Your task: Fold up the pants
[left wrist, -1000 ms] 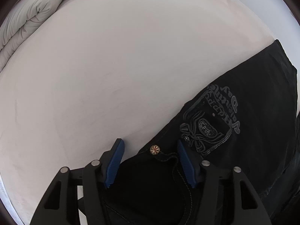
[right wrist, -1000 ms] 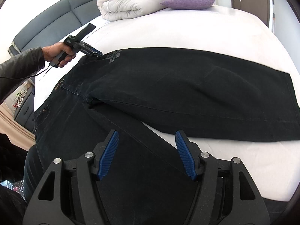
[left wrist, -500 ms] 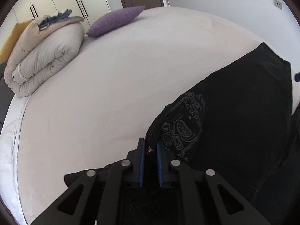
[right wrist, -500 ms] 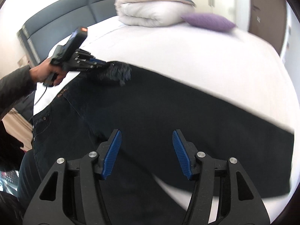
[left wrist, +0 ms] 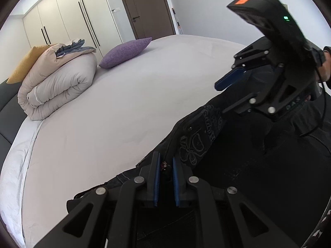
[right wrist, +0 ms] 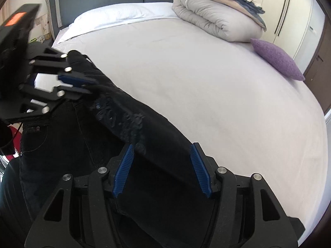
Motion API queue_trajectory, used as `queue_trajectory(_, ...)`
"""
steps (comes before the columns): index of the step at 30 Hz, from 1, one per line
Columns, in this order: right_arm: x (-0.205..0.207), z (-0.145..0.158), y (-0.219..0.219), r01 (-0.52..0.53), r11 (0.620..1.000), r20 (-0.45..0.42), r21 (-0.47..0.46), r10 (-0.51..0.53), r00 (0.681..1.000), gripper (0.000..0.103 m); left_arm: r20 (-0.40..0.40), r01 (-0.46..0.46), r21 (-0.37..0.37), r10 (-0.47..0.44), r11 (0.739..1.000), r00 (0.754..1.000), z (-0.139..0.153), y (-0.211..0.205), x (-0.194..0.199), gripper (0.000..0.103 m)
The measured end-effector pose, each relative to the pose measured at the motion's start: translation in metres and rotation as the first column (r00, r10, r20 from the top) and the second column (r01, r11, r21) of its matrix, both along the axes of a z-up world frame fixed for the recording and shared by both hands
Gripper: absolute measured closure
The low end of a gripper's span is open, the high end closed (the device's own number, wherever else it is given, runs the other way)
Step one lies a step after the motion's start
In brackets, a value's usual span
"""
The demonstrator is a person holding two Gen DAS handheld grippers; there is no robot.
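1. Pants (left wrist: pixel 238 165): black, on the bed (left wrist: pixel 124 113), waistband corner now lifted beyond the left hand-held gripper (left wrist: pixel 165 170), which has just pinched it.
2. Right hand-held gripper (right wrist: pixel 162 169) stays spread, its jaws narrowing slightly, a raised leg fold lying between them, ungripped.
3. The fold-over appears under way.

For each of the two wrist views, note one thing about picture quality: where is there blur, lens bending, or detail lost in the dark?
Left wrist view: fisheye bends the wardrobe doors and rounds the bed; the black pants lose nearly all detail in shadow. Right wrist view: the left gripper and the printed part of the pants are smeared by motion, while the purple cushion stays sharp.
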State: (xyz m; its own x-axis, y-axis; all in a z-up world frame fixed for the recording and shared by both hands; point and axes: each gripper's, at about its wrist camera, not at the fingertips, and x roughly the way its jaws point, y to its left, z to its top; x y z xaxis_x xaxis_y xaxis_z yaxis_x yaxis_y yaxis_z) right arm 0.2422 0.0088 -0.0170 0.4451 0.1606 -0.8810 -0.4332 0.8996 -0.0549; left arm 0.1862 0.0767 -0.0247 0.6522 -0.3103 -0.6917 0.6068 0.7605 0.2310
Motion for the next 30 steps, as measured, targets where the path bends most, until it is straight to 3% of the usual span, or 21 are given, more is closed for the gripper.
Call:
queue_trajectory(2,0.008,-0.004,-0.002,0.017,1.0,-0.021,0.009,-0.017,1.0,0.05,-0.001,0.001,-0.009,-0.001,1.0,1.0,0.001,0.004,-0.002,0.092)
queue_trajectory(3,0.009,-0.004,-0.006,0.021,1.0,-0.033,0.014,-0.02,0.999,0.059,0.0,-0.001,-0.015,0.001,1.0,1.0,0.0,0.006,-0.005,0.092)
queue_trajectory(4,0.008,-0.003,-0.01,0.019,1.0,-0.051,0.022,-0.018,0.999,0.082,-0.003,-0.004,-0.018,0.004,1.0,1.0,0.001,0.008,-0.006,0.092)
queue_trajectory(7,0.005,-0.003,-0.006,-0.01,1.0,-0.066,0.01,0.01,0.998,0.094,-0.012,-0.011,-0.034,0.011,0.999,1.0,0.0,0.016,-0.013,0.092)
queue_trajectory(14,-0.049,0.019,0.009,-0.118,0.992,-0.027,-0.045,0.117,0.993,0.1,-0.022,-0.026,-0.068,0.024,0.997,0.999,0.002,0.03,-0.041,0.092)
queue_trajectory(19,-0.108,0.022,0.056,-0.212,0.967,0.008,-0.14,0.215,0.976,0.1,-0.05,0.007,-0.07,-0.011,0.998,0.999,-0.006,0.04,-0.076,0.092)
queue_trajectory(22,-0.148,0.007,0.104,-0.318,0.901,0.021,-0.295,0.338,0.941,0.1,-0.08,0.029,-0.07,-0.035,0.997,0.996,-0.016,0.048,-0.098,0.092)
queue_trajectory(24,-0.18,-0.01,0.133,-0.393,0.826,0.004,-0.404,0.431,0.902,0.1,-0.094,0.048,-0.062,-0.053,0.997,0.994,-0.023,0.051,-0.113,0.092)
queue_trajectory(27,-0.219,-0.027,0.157,-0.464,0.748,-0.03,-0.474,0.513,0.858,0.1,-0.106,0.065,-0.019,-0.067,0.998,0.992,-0.033,0.054,-0.131,0.092)
queue_trajectory(30,-0.244,-0.037,0.173,-0.505,0.701,-0.053,-0.504,0.558,0.828,0.1,-0.135,0.067,-0.018,-0.069,0.998,0.988,-0.04,0.062,-0.141,0.092)
